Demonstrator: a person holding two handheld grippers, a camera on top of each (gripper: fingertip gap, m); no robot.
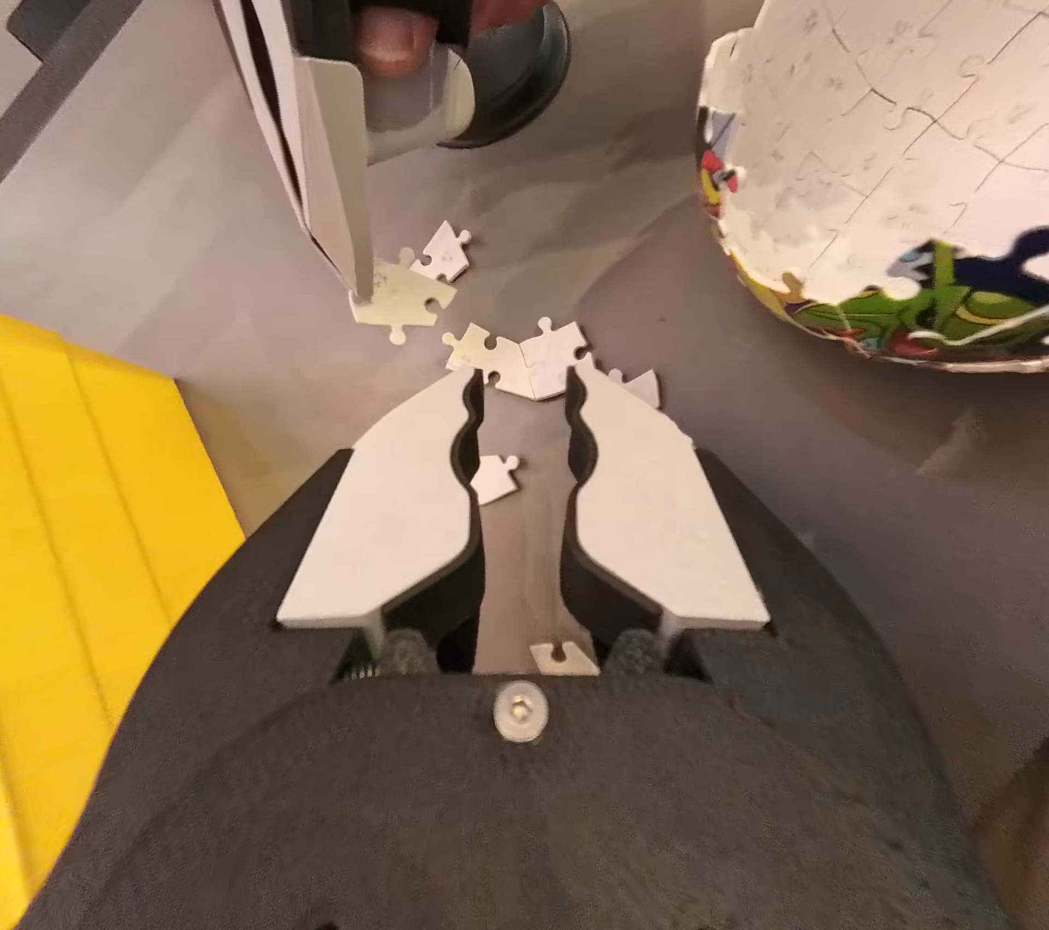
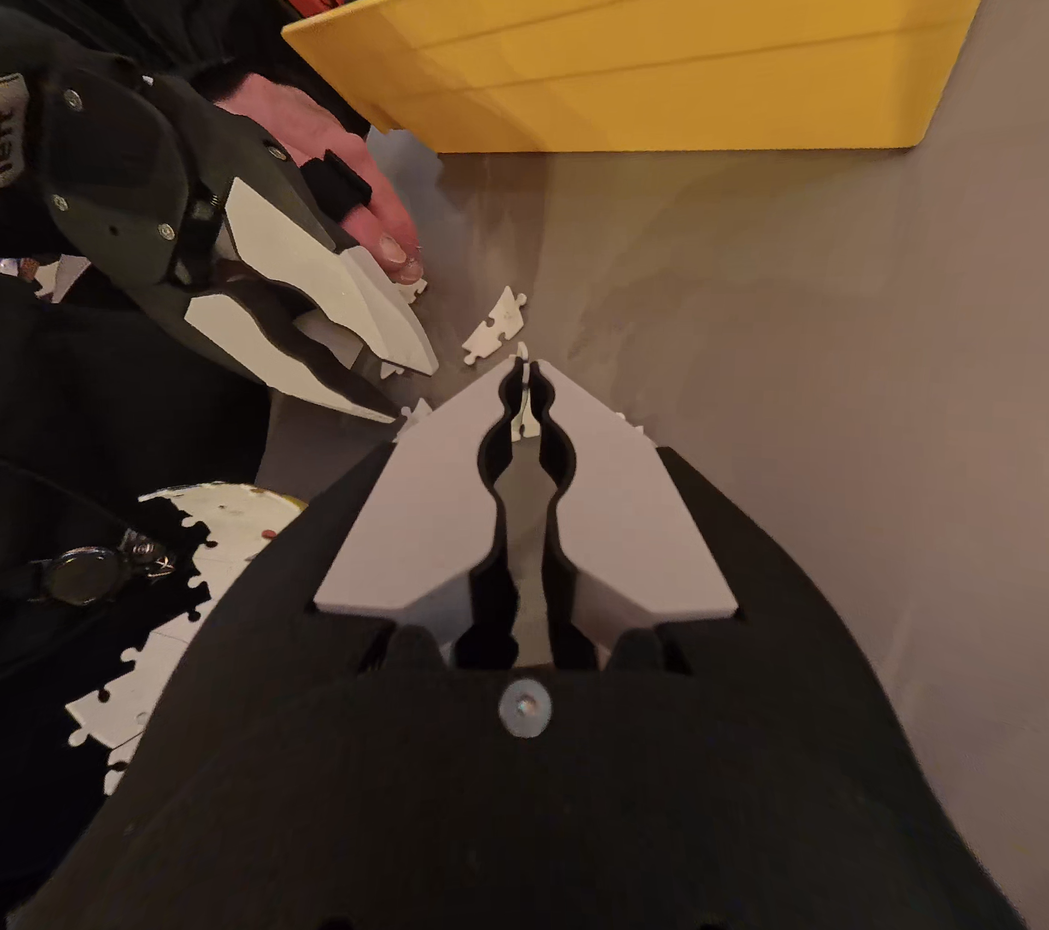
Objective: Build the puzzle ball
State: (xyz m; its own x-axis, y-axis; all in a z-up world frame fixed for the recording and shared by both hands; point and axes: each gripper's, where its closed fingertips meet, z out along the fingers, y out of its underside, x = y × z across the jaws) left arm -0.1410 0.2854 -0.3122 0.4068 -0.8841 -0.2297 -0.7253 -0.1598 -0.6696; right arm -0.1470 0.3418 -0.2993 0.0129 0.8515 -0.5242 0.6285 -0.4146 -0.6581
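A smooth grey table [image 1: 738, 534] carries loose white puzzle pieces [image 1: 513, 360] scattered near its middle, a yellow bin [image 2: 653, 51] toward one edge, and the half-built puzzle ball [image 1: 885, 153] resting nearby.

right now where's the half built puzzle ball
In the left wrist view the puzzle ball sits at the upper right on the grey table, right of the loose pieces.

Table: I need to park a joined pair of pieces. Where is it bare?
Bare grey table lies right of the right gripper, below the yellow bin. Crowded: loose pieces between both grippers, near the puzzle ball.
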